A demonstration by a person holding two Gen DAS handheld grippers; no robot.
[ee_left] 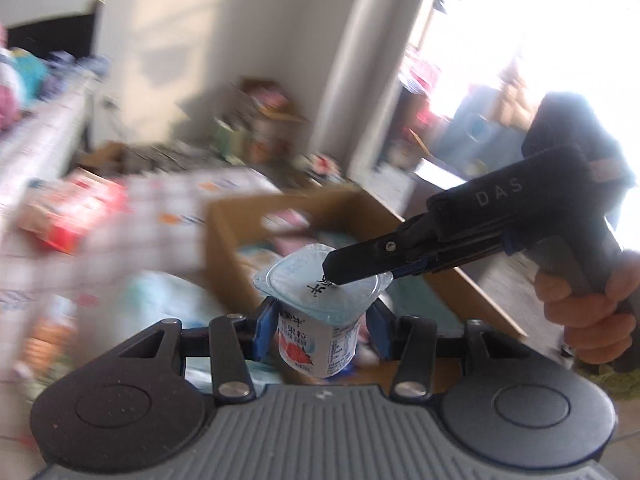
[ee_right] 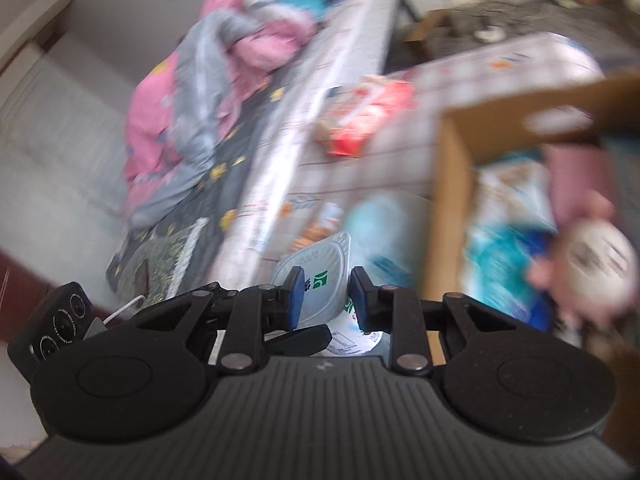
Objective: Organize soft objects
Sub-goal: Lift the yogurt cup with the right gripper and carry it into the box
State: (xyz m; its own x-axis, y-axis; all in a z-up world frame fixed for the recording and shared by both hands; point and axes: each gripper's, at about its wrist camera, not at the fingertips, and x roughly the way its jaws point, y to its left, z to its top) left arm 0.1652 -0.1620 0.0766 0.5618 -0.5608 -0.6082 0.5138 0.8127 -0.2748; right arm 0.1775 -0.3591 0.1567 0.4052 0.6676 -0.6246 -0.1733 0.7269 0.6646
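A white yogurt cup [ee_left: 320, 292] with a pale blue foil lid and a strawberry picture stands upright in my left gripper [ee_left: 322, 328], whose blue pads press on its two sides. It hangs above the table beside a cardboard box [ee_left: 224, 240]. My right gripper [ee_left: 334, 276] reaches in from the right, and its black tips lie on top of the lid. In the right wrist view the lid [ee_right: 320, 268] shows through the narrow gap of the right gripper [ee_right: 326, 296]. Whether those pads pinch anything is hidden.
The box wall [ee_right: 452, 184] encloses soft packets and a pink plush toy [ee_right: 592, 256]. A red packet [ee_left: 76, 212] and a light blue packet [ee_right: 384, 216] lie on the checked tablecloth. Pink and grey bedding [ee_right: 208, 80] is piled on a bed to the left. A hand [ee_left: 592, 320] holds the right gripper.
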